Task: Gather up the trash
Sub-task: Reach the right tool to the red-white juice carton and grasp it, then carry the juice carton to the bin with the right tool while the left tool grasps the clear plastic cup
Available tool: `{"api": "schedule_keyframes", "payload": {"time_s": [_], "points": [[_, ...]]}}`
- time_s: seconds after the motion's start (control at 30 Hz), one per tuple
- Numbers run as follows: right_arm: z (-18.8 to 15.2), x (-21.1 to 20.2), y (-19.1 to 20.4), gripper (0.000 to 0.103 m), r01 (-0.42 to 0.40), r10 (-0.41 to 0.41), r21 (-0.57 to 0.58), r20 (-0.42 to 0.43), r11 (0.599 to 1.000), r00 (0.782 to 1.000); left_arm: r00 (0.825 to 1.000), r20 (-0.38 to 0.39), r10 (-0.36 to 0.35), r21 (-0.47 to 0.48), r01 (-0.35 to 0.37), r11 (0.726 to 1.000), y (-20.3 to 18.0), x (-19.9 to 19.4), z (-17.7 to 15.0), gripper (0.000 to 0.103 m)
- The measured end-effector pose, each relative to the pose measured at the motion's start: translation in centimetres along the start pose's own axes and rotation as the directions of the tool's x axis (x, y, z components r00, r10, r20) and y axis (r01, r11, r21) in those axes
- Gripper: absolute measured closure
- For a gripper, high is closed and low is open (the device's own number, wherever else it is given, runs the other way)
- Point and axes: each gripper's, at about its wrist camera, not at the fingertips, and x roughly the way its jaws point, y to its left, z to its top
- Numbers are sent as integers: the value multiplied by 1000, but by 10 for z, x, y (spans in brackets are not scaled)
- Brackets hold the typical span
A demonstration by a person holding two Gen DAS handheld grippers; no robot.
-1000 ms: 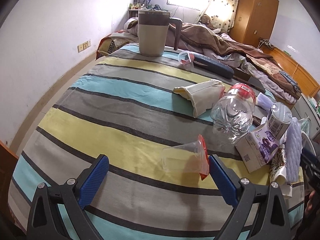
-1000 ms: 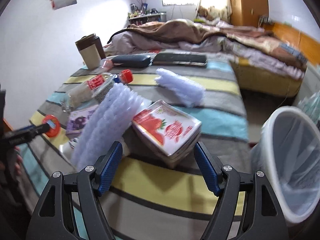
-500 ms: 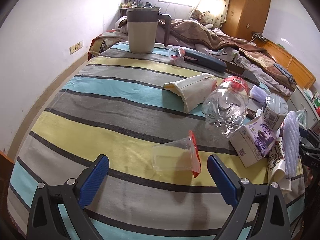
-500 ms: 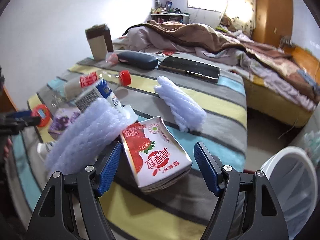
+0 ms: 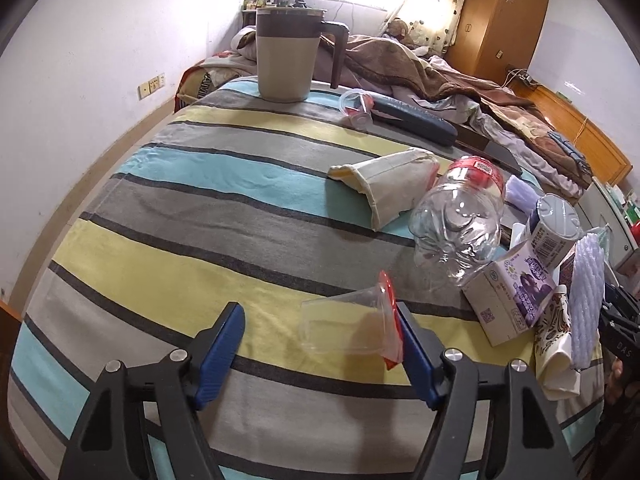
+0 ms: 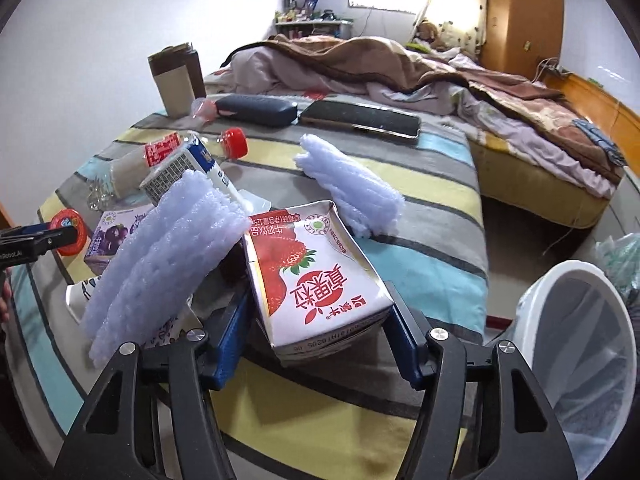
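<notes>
Left gripper (image 5: pixel 320 344) fingers spread, clear cup (image 5: pixel 346 326) lying between them, rim against right finger. Right gripper (image 6: pixel 320 334) fingers spread around strawberry carton (image 6: pixel 316 280) on tabletop (image 6: pixel 432 208); contact unclear.

The strawberry milk carton (image 6: pixel 316 276) reads 真果粒 upside down, with 蒙牛 beside it. The black gripper body at the right wrist view's left edge (image 6: pixel 16 254) says "Robot.AI". Everything else is too blurry.

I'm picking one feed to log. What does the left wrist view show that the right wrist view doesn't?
Left wrist only: the left tongs around a clear plastic cup, and a cloth pouch. Right wrist only: the right tongs around a strawberry milk carton, and a white bin. Both: the clear bottle, the purple carton.
</notes>
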Motion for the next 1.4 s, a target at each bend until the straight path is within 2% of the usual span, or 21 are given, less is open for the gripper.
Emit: {"api": "schedule_keyframes", "payload": {"time_s": [0.03, 0.1, 0.23, 0.57, 0.8, 1.0, 1.17, 1.4], "points": [[0, 0, 0, 40, 1, -1, -1, 0, 1000, 1000, 1000, 1, 0, -1, 0, 1000, 0, 0, 0, 32], [-2, -2, 2, 40, 17, -17, 2, -3, 1000, 1000, 1000, 2, -2, 3, 2, 1000, -1, -1, 0, 44], [-4, -6, 3, 40, 27, -27, 6, 9, 1000, 1000, 1000, 2, -19, 26, 19, 999, -8, -3, -2, 61], [-13, -18, -3, 41, 61, -63, 84, 28, 995, 998, 999, 52, -15, 87, 11, 996, -27, -22, -8, 62], [-19, -34, -5, 41, 97, -105, 130, 50, 987, 993, 992, 101, -71, 142, 57, 988, -53, -52, -11, 62], [-24, -48, -15, 41, 86, -102, 185, 81, 979, 991, 983, 132, -126, 193, 99, 976, -80, -74, -10, 62], [-27, -64, -22, 41, 90, -115, 215, 110, 972, 987, 974, 131, -187, 239, 152, 959, -110, -84, -9, 62], [-34, -87, -42, 41, 130, -172, 270, 137, 954, 976, 954, 111, -278, 325, 229, 918, -166, -91, -13, 61]]}}
